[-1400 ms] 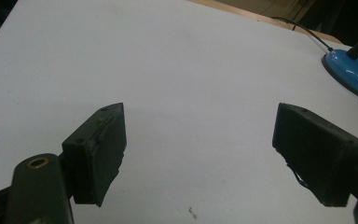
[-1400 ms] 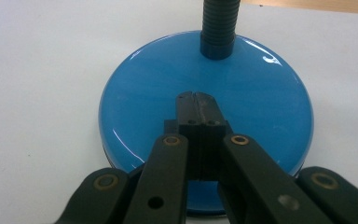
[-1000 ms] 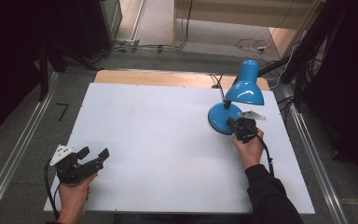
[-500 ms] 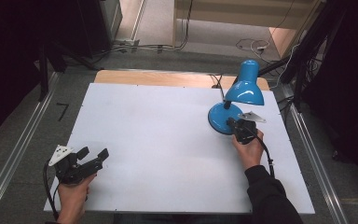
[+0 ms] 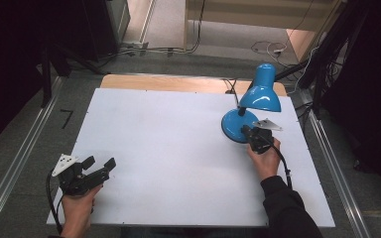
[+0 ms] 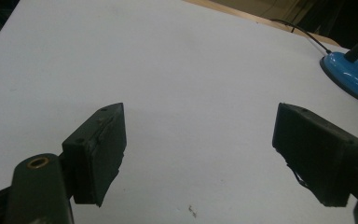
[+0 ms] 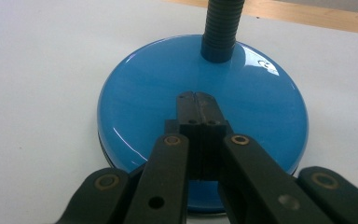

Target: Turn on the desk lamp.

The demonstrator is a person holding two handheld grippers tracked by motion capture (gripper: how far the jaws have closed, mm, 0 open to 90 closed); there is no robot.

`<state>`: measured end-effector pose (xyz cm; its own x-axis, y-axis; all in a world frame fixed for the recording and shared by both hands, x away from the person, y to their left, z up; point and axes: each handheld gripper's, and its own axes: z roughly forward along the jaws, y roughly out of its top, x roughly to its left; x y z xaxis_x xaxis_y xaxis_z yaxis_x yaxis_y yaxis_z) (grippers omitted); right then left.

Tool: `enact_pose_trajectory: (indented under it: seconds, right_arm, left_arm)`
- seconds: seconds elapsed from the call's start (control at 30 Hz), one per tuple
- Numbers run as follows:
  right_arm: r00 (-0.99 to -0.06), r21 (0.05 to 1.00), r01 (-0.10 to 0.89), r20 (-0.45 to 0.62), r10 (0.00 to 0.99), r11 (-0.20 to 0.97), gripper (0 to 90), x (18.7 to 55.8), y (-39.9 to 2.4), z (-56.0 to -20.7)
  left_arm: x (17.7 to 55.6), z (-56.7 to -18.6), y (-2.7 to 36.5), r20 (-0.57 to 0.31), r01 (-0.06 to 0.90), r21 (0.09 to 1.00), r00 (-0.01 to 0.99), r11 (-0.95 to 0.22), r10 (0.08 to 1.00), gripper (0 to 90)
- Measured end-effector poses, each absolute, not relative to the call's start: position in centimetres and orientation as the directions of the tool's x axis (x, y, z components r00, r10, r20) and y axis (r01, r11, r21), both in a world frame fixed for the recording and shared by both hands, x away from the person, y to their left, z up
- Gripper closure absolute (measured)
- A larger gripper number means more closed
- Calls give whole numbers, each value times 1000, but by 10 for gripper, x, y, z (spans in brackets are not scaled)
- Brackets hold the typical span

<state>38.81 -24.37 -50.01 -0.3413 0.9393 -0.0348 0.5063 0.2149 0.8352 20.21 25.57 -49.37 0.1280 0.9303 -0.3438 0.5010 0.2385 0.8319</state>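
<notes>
With the jaws of my right gripper pressed flat together and nothing between them, their joined tip lies on top of the blue lamp, on the round base just short of the ribbed black neck; I read this as a pressing or pushing contact, perhaps on a switch in the base, though I cannot make out any button under the tip. Closed jaws make a single blunt point, which suits a poke better than a spread pair would. The lamp stands upright near the far right corner of the white table, its shade leaning out over the base and toward me, so I come in low from the near side, under the shade, where the base is bare. Its cord runs off the far edge, which gives a reason for leaving the lamp where it is instead of dragging it closer. My right hand is behind the gripper with the cable trailing back along the sleeve. My left gripper hovers well apart from the lamp, low over the near left part of the table, jaws spread wide and holding nothing; in its own view the lamp base is far off at the upper right. I judge it is parked there to stay out of the way, ready to steady the base should the push make it slide.
</notes>
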Motion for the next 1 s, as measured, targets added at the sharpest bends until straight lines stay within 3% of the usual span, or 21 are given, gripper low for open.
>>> enact_pose_trajectory:
  seconds: [0.53,1.0]
  right_arm:
    - [-346,832,495,-78,935,252,880,384,-240,-501]
    - [-341,823,526,-28,940,216,876,386,-246,-498]
  left_arm:
    - [202,-494,256,-347,500,832,128,241,929,179]
    - [202,-493,257,-351,499,831,127,246,928,179]
